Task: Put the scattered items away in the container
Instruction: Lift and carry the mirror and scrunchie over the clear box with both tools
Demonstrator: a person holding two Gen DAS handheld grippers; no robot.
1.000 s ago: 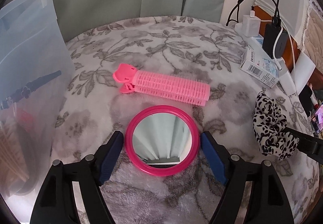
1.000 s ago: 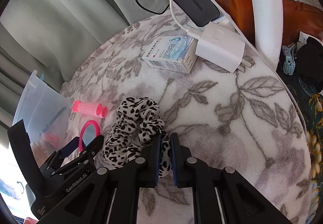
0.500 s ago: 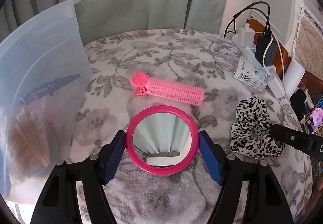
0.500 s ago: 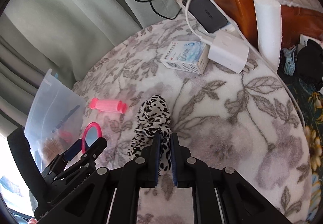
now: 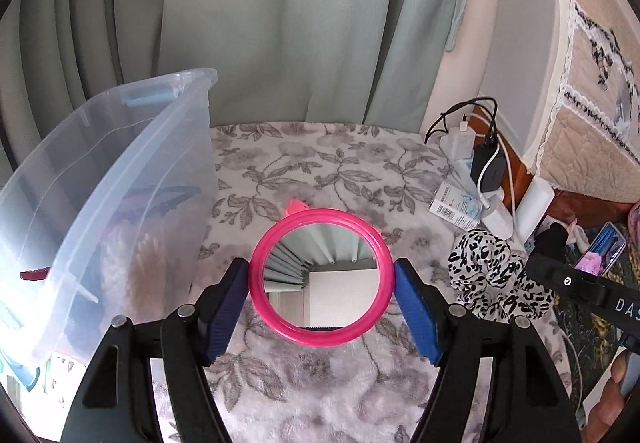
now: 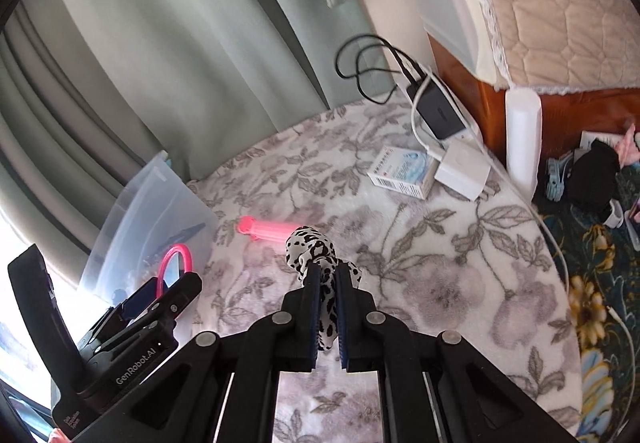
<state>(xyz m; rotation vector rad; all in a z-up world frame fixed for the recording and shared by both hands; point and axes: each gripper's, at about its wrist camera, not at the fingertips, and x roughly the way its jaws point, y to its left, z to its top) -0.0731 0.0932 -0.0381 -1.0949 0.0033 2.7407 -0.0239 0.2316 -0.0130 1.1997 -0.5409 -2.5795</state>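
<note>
Between tools point(image 5: 320, 307): one mirror point(image 5: 320, 283), one scrunchie point(image 6: 314, 247).

Mirror point(image 5: 319, 275), scrunchie point(image 6: 316, 249) lifted off blanket point(image 6: 420, 251).

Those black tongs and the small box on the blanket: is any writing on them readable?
"GenRobot.AI": on the left tongs, seen from the right wrist.
"DAS", cut off: on the right tongs' body, seen from the left wrist.
Small cardboard box: barcode and print too small to read.
</note>
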